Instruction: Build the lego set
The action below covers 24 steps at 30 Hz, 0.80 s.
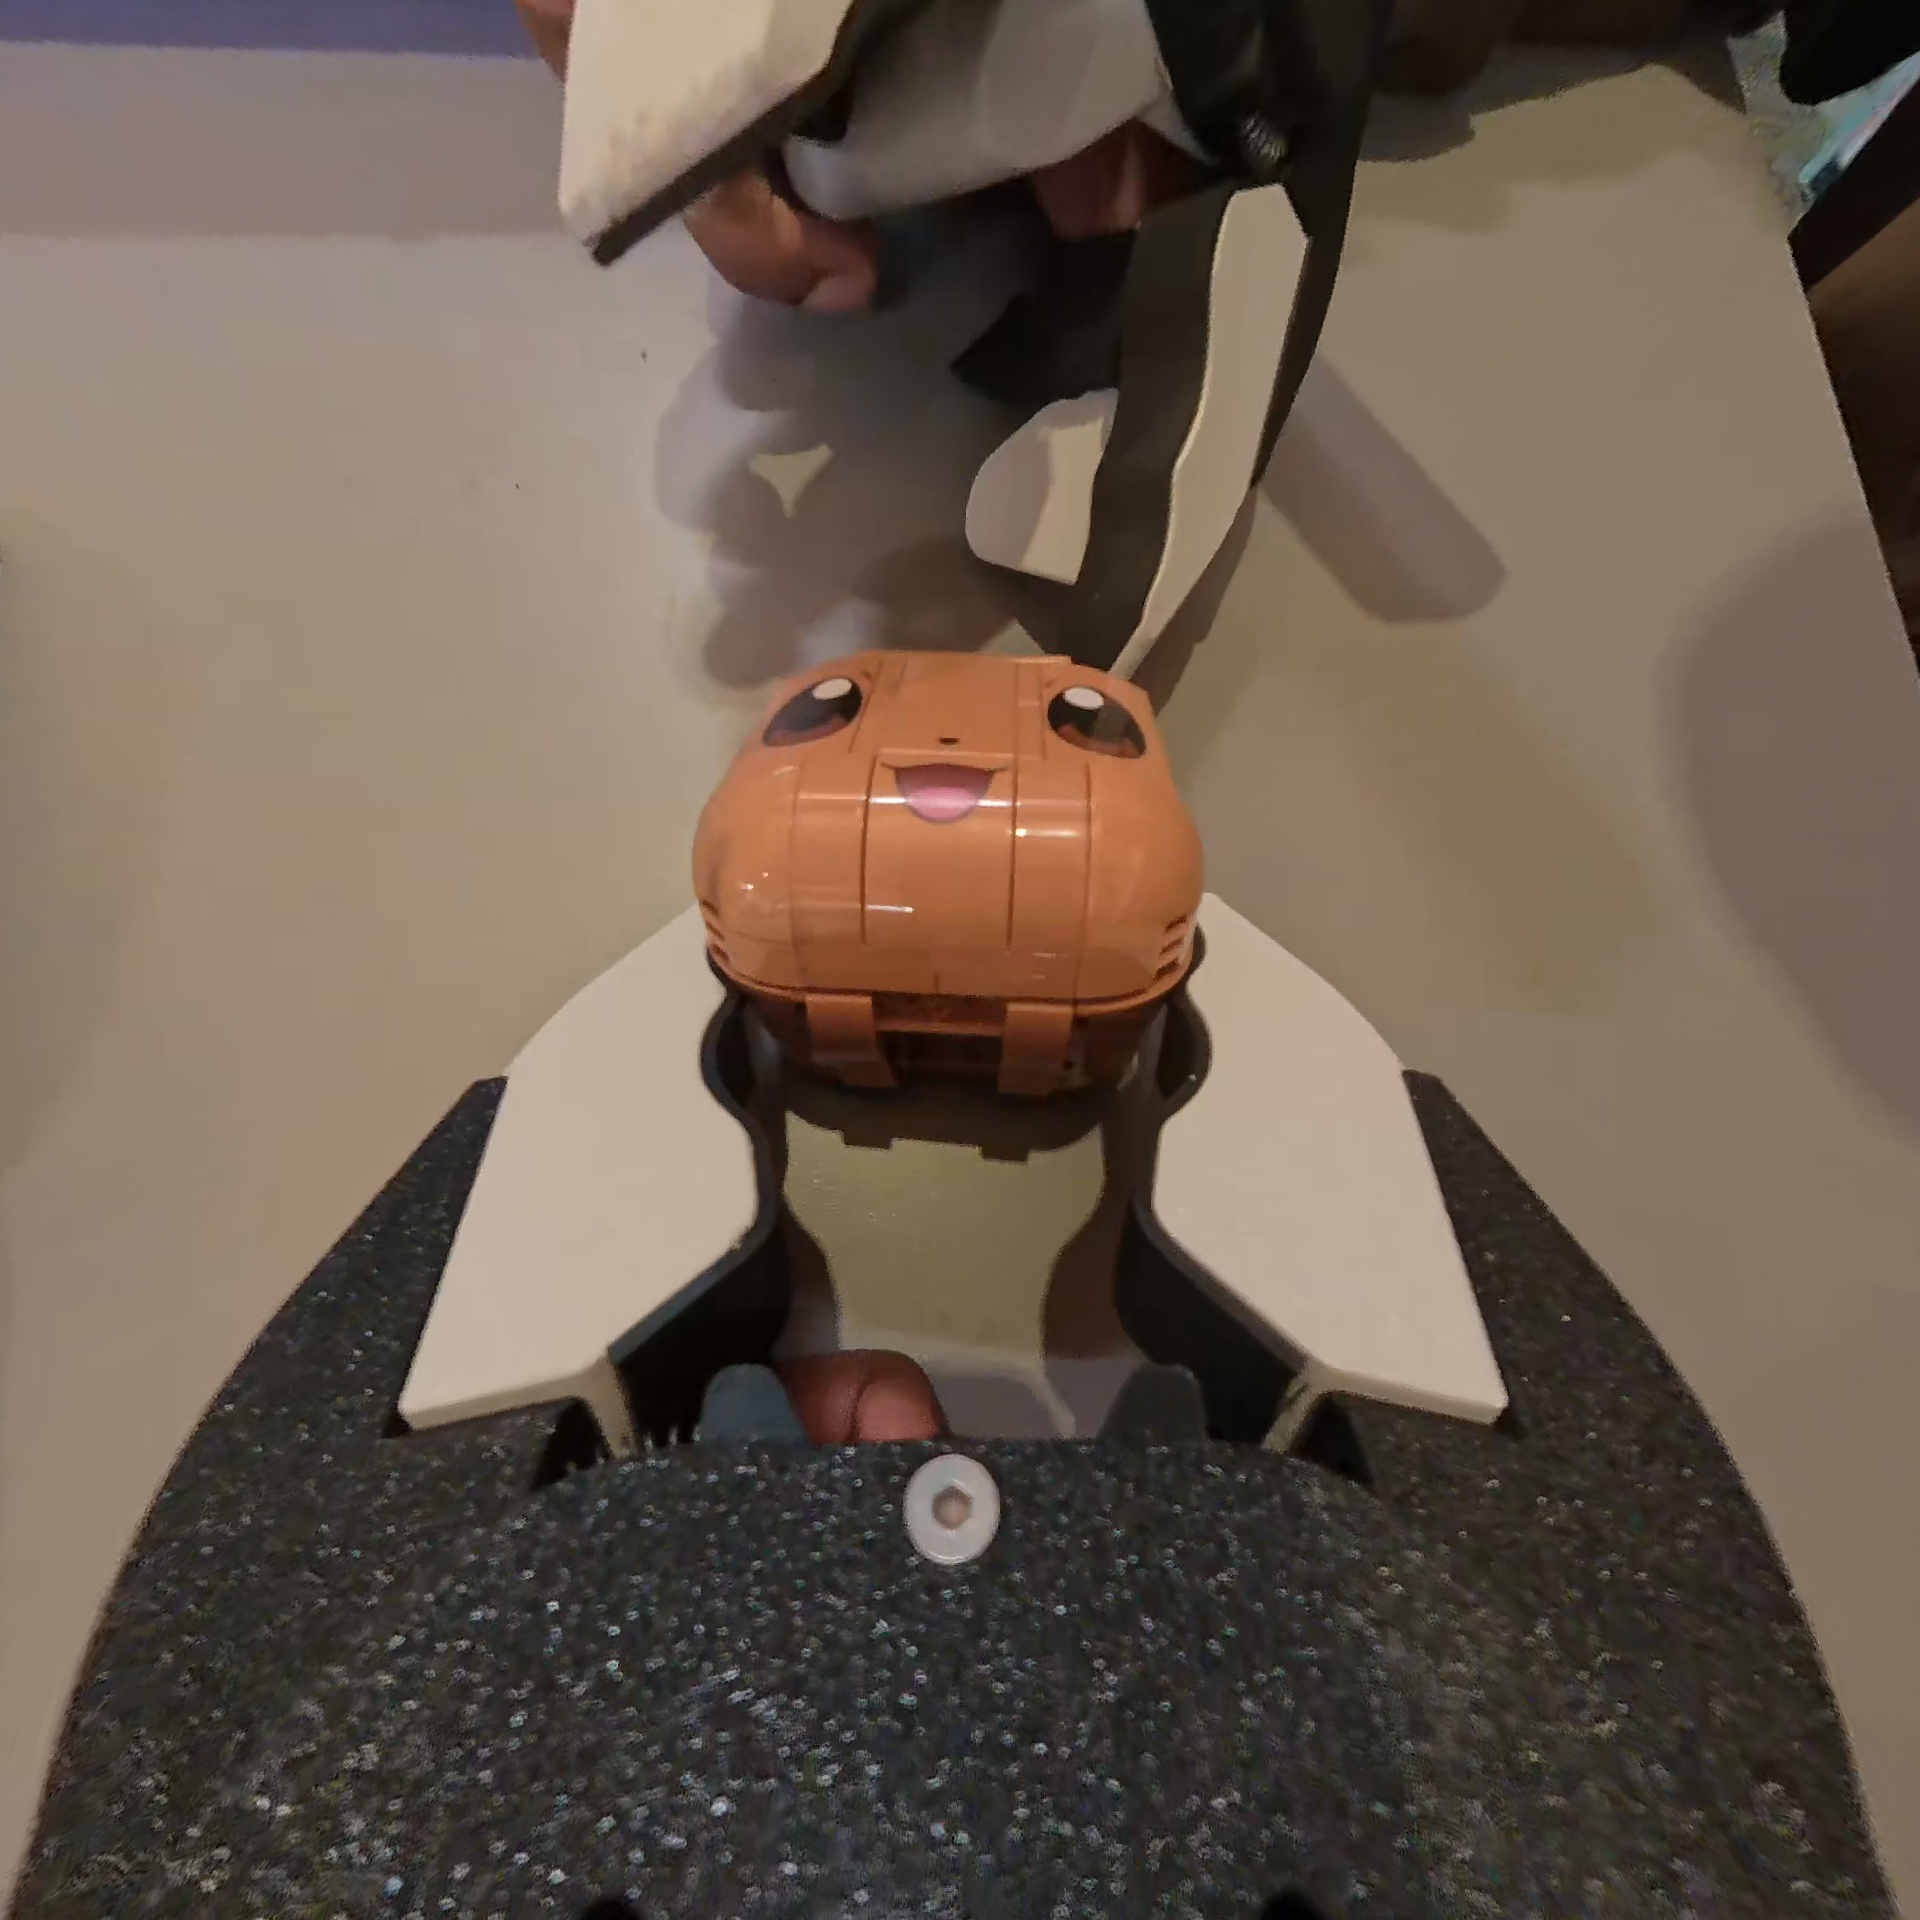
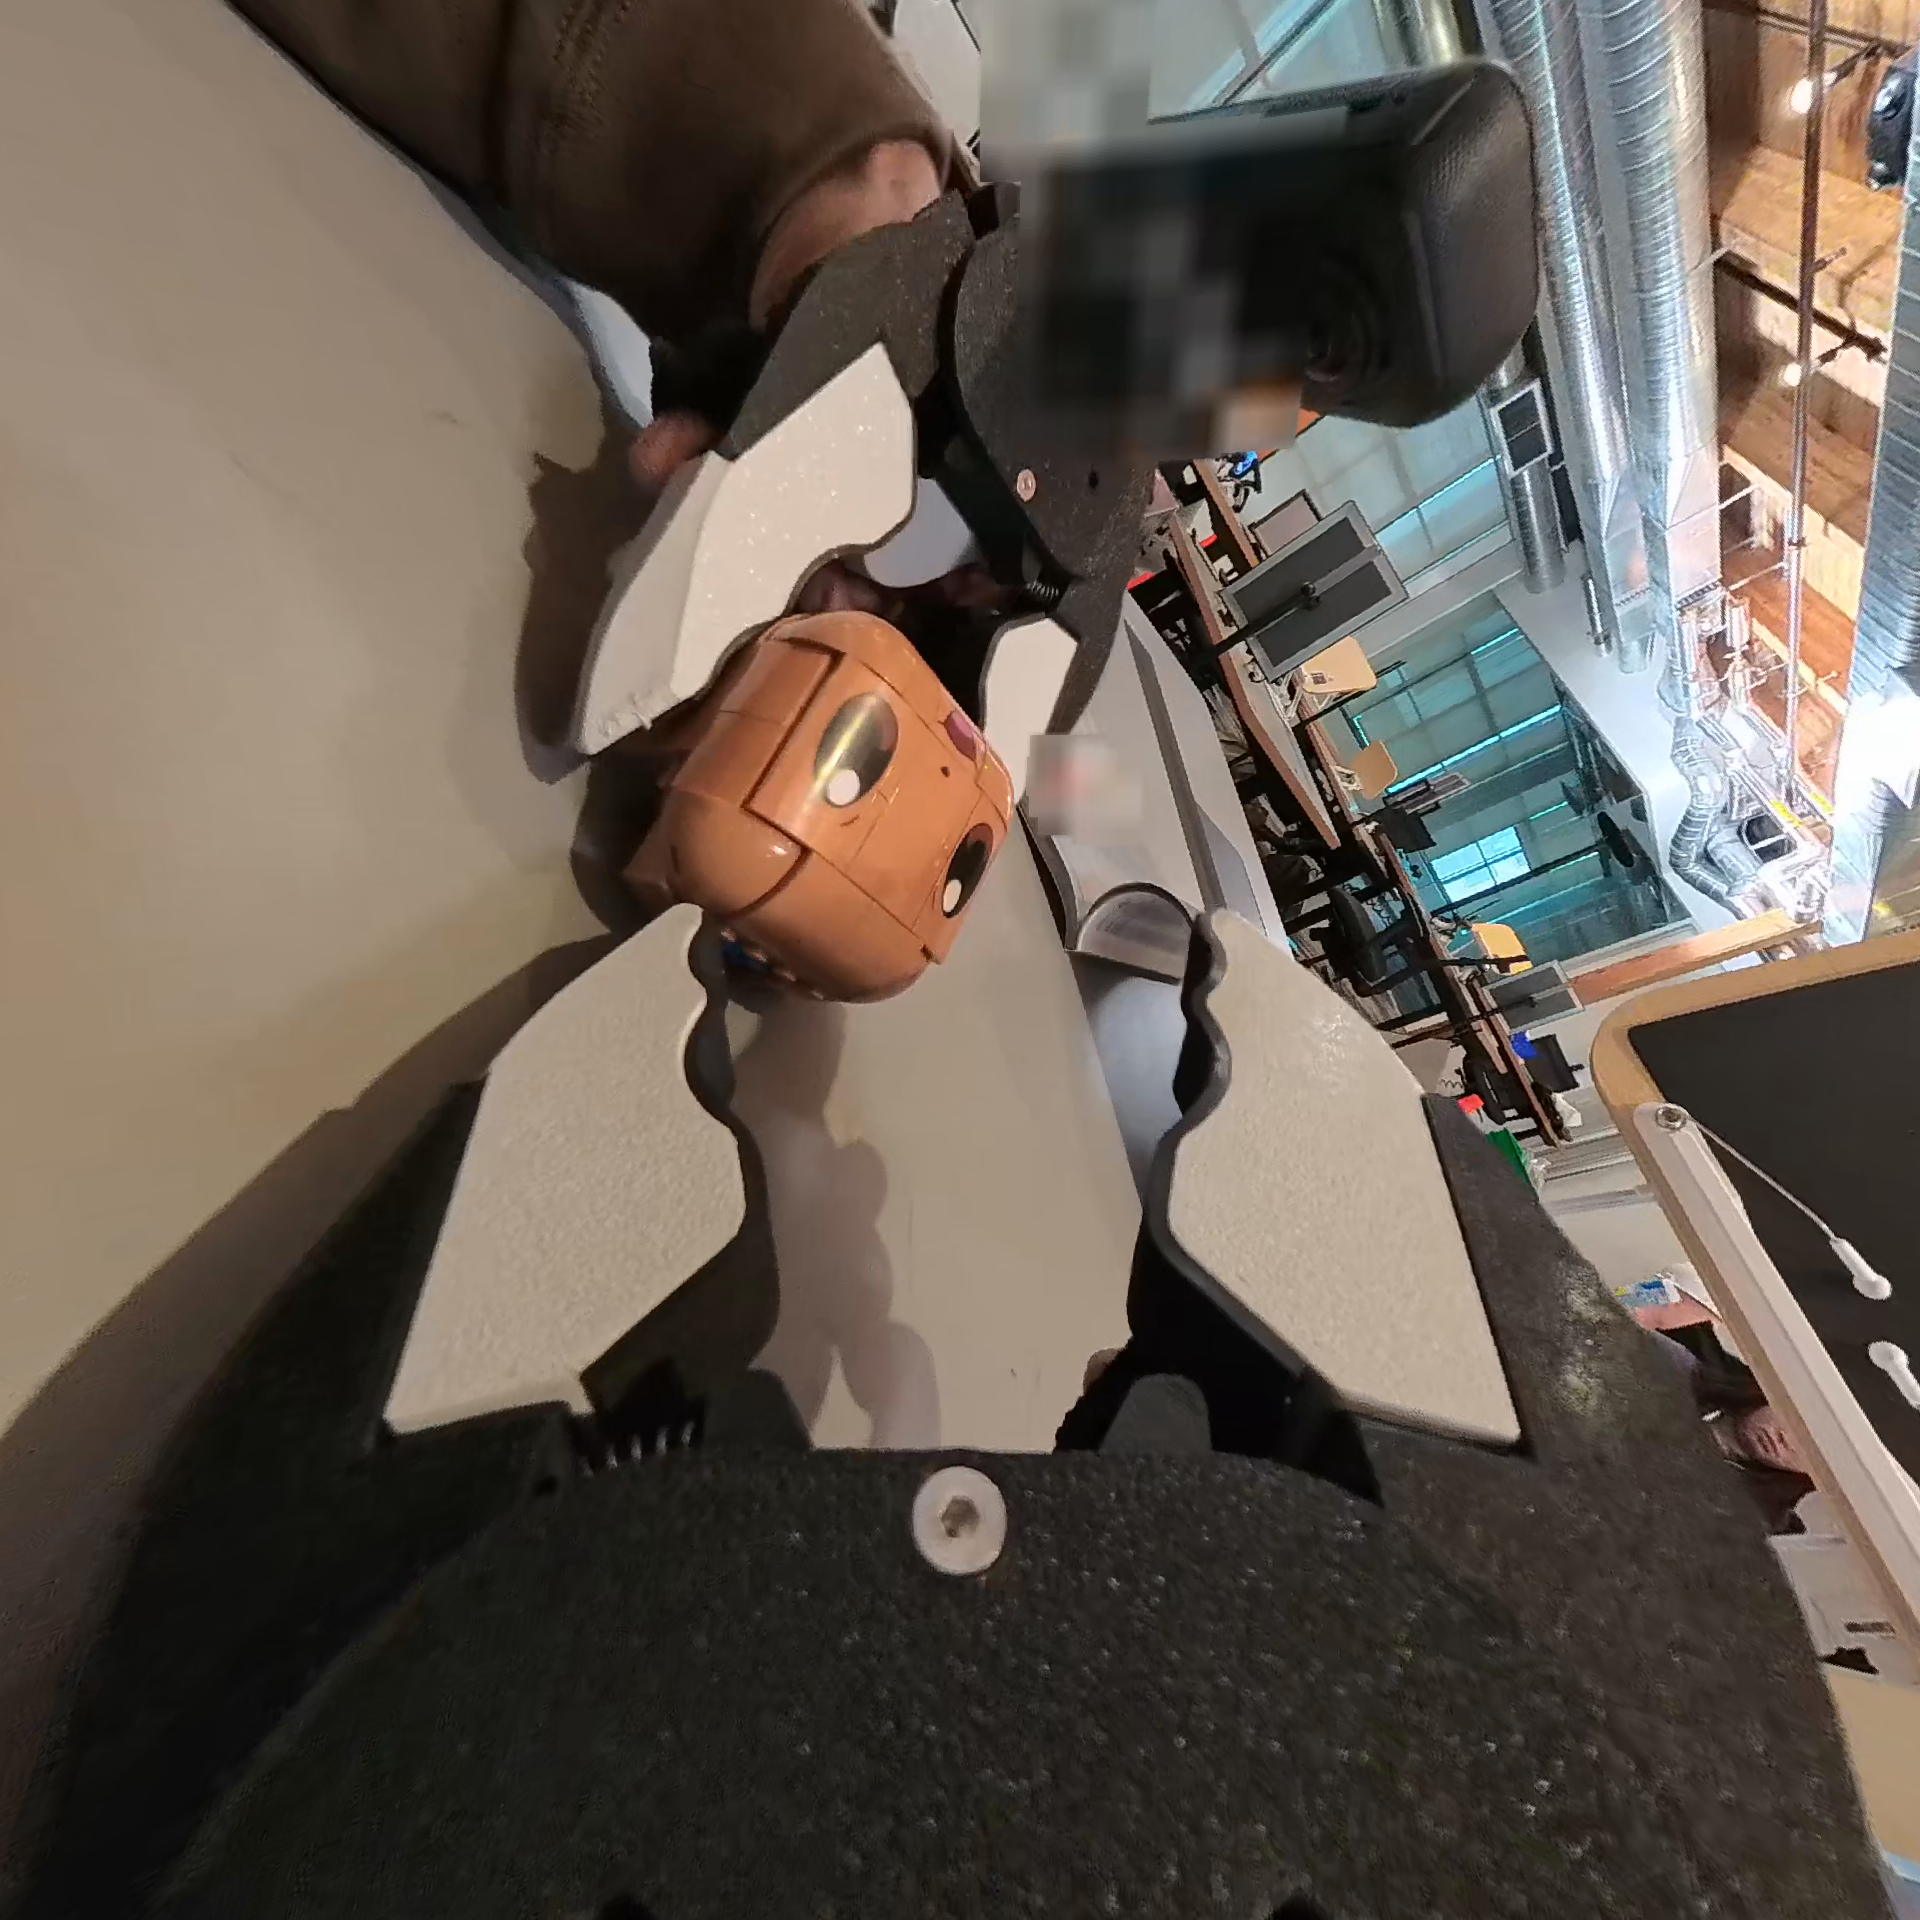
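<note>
A brown lego head (image 1: 945,842) with big eyes and a pink tongue is held just above the white table (image 1: 312,727). My left gripper (image 1: 951,997) is shut on its lower part, one finger on each side. The head also shows in the right wrist view (image 2: 831,810), with the left gripper (image 2: 831,717) around it from behind. My right gripper (image 2: 956,977) is open and empty; its left fingertip (image 2: 696,966) touches the head's near edge. In the left wrist view the right gripper (image 1: 1081,582) hangs tilted just beyond the head.
A hand in a brown sleeve (image 2: 623,135) holds the left gripper. The pale table (image 2: 208,623) fills the left side. A dark board with a wooden rim (image 2: 1766,1143) stands at the right. Desks, monitors and silver ducts (image 2: 1621,312) lie far behind.
</note>
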### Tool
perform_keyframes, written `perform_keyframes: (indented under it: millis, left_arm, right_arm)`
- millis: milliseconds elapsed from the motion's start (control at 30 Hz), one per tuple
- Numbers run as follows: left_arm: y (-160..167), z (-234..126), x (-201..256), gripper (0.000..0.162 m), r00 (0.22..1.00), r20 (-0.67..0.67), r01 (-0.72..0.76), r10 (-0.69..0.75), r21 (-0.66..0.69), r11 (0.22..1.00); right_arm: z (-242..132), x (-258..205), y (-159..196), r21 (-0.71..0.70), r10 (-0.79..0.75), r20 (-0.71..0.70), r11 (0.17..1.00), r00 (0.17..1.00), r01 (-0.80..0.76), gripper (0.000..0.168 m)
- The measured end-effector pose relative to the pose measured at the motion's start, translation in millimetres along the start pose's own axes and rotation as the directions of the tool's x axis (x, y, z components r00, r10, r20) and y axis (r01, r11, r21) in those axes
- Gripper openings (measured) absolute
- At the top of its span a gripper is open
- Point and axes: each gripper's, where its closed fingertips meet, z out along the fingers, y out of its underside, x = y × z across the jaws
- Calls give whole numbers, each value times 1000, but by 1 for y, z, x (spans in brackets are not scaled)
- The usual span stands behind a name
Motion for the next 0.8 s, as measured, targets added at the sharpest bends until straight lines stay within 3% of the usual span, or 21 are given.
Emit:
perform_keyframes:
  millis: [200, 300, 433, 600, 800]
  left_arm:
    - [-24, -11, 5, 76, 994, -73, 90, -78, 180, 980]
    - [-45, -21, 12, 77, 979, -169, 165, -115, 324, 931]
    - [-71, -36, 22, 76, 948, -298, 252, -114, 482, 839]
    - [-81, -41, 22, 77, 933, -341, 293, -113, 539, 790]
    - [-91, -39, 38, 76, 917, -395, 287, -49, 571, 769]
  right_arm:
    - [-13, 22, -14, 103, 91, -70, 991, 993, -84, 82]
    - [-25, 40, -28, 183, 143, -119, 976, 983, -120, 78]
    - [-34, 54, -35, 187, 131, -144, 977, 981, -103, 70]
    - [-36, 50, -38, 158, 120, -51, 981, 991, -110, 75]
    - [-25, 35, -46, 85, -71, -48, 994, 996, 75, 81]
